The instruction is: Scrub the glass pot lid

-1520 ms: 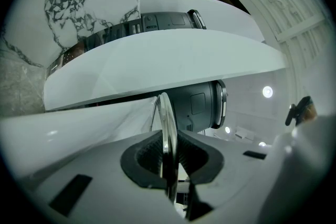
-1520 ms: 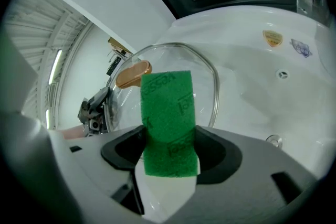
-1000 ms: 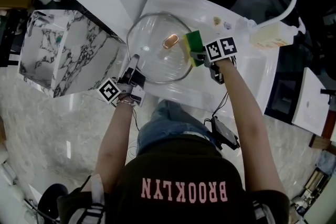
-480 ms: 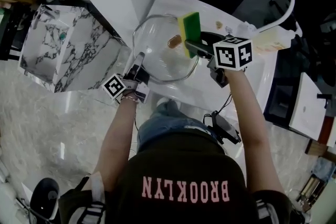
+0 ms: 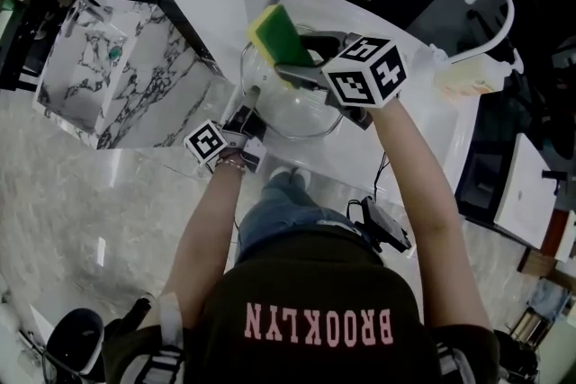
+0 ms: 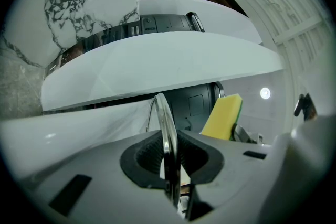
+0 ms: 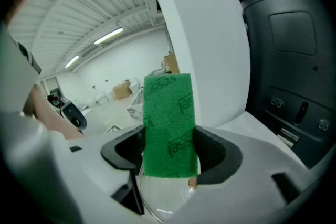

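Head view: white counter (image 5: 315, 153) at top centre, marble block (image 5: 126, 76) to its left, person standing at the near edge. The glass lid (image 5: 288, 117) is over the counter's near-left part; I cannot tell if it rests on the surface. Left gripper (image 5: 250, 103) has the lid's near rim.

Left gripper view: jaws are clamped on that rim, which runs edge-on between the pads, with the sponge's yellow side behind it to the right.

Right gripper (image 5: 295, 67) reaches in from the right above the lid, marker cube up.

Right gripper view: jaws are closed on the sponge (image 5: 277, 36), green face to the camera. It stands upright out of the jaws, with glass just below its lower edge; contact is unclear. The copper knob (image 7: 193, 182) is beside the sponge's lower right corner.

Soap bottle (image 5: 468, 76) and white tap (image 5: 490, 9) are at far right, well clear of the lid.
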